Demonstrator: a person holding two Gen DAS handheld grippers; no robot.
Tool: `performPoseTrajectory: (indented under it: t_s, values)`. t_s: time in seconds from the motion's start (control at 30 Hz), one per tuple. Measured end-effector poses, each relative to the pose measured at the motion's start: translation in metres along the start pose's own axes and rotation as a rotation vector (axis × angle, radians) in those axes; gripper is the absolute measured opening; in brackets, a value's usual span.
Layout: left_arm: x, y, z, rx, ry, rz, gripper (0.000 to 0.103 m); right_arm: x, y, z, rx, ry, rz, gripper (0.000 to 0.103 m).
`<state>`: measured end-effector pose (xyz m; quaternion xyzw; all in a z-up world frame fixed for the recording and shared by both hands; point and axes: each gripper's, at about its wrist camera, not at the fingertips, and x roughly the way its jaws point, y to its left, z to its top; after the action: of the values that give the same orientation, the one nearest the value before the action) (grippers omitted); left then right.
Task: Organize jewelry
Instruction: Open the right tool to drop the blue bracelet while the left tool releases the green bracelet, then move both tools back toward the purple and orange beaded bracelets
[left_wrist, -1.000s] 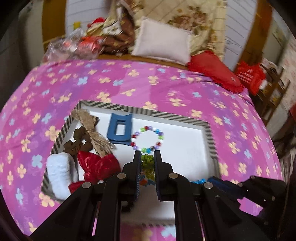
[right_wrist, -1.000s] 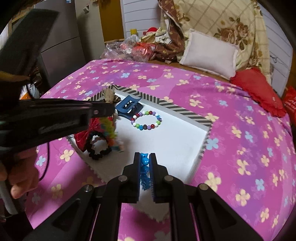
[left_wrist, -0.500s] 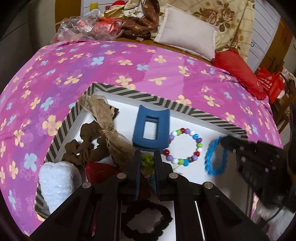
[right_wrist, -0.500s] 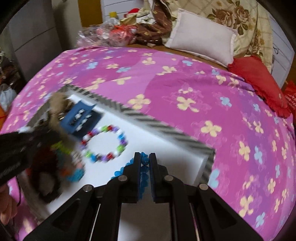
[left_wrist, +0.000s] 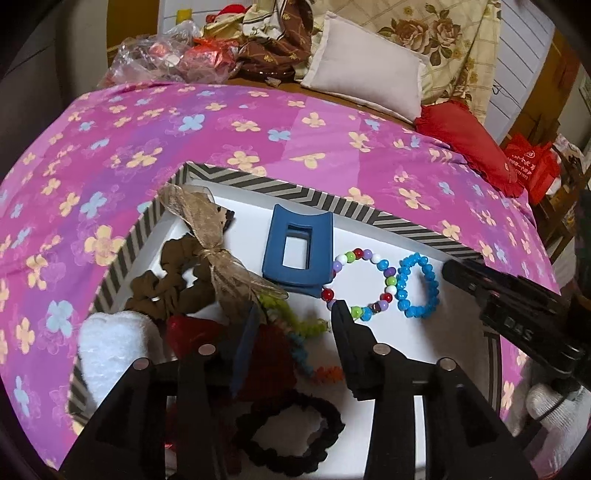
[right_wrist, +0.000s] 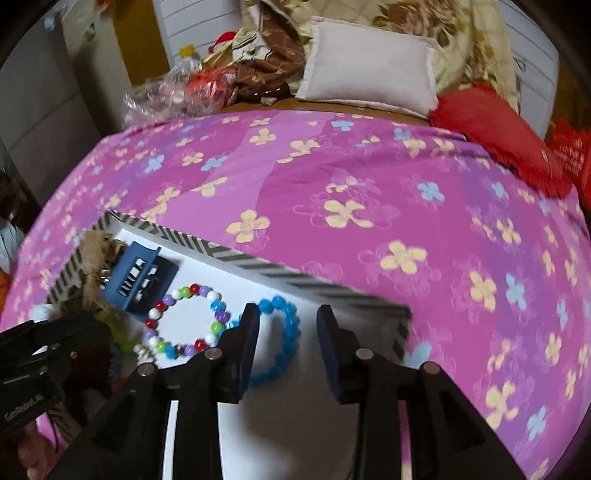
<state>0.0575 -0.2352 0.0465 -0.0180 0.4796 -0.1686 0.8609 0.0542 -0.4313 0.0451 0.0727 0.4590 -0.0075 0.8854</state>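
A white tray with a striped rim (left_wrist: 325, 194) lies on the pink flowered bedspread. In it lie a blue bead bracelet (left_wrist: 419, 286), a multicoloured bead bracelet (left_wrist: 364, 284), a blue hair claw (left_wrist: 297, 249), a colourful spiky bracelet (left_wrist: 299, 332), brown scrunchies (left_wrist: 166, 284), a tan ribbon bow (left_wrist: 210, 240) and a black scrunchie (left_wrist: 291, 435). My left gripper (left_wrist: 295, 321) is open above the spiky bracelet, holding nothing. My right gripper (right_wrist: 286, 321) is open just above the blue bracelet (right_wrist: 284, 332), which lies free on the tray.
A white fluffy item (left_wrist: 114, 347) and a red bow (left_wrist: 195, 332) sit in the tray's left part. A white pillow (left_wrist: 365, 85), a red cushion (left_wrist: 469, 136) and piled clothes and plastic bags (left_wrist: 207, 55) lie at the bed's far end.
Both grippers have opened. The right one let the blue bracelet down beside the multicoloured one. The left one let the spiky bracelet down near the hair claw.
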Motion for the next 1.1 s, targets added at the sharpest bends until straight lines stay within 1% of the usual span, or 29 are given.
performPoseTrajectory:
  t_s: [0.07,0.13,0.2,0.3,0.4,0.6,0.7,0.87,1.1]
  values:
    - [-0.008,-0.001,-0.003,0.012,-0.02,0.013,0.045,-0.012,0.0,-0.008,-0.001,-0.006,0.018,0.037]
    - [-0.018,-0.003,-0.007,0.027,-0.044,0.031,0.045,-0.026,0.002,-0.017,-0.015,-0.018,0.026,0.045]
    - [-0.027,-0.004,-0.01,0.038,-0.063,0.04,0.045,-0.039,0.005,-0.026,-0.028,-0.026,0.03,0.049]
    - [-0.042,-0.008,-0.018,0.061,-0.094,0.058,0.045,-0.059,0.008,-0.04,-0.036,-0.04,0.041,0.05]
    - [-0.057,-0.012,-0.027,0.082,-0.12,0.075,0.045,-0.081,0.013,-0.056,-0.038,-0.046,0.051,0.054]
    - [-0.082,-0.016,-0.048,0.093,-0.136,0.079,0.045,-0.114,0.026,-0.079,-0.056,-0.07,0.051,0.055]
    - [-0.094,-0.018,-0.06,0.093,-0.146,0.083,0.045,-0.128,0.033,-0.088,-0.049,-0.085,0.056,0.059]
    - [-0.111,-0.018,-0.074,0.089,-0.164,0.096,0.045,-0.143,0.045,-0.103,-0.059,-0.105,0.043,0.062]
    - [-0.127,-0.016,-0.088,0.08,-0.183,0.109,0.045,-0.155,0.055,-0.12,-0.028,-0.122,0.051,0.063]
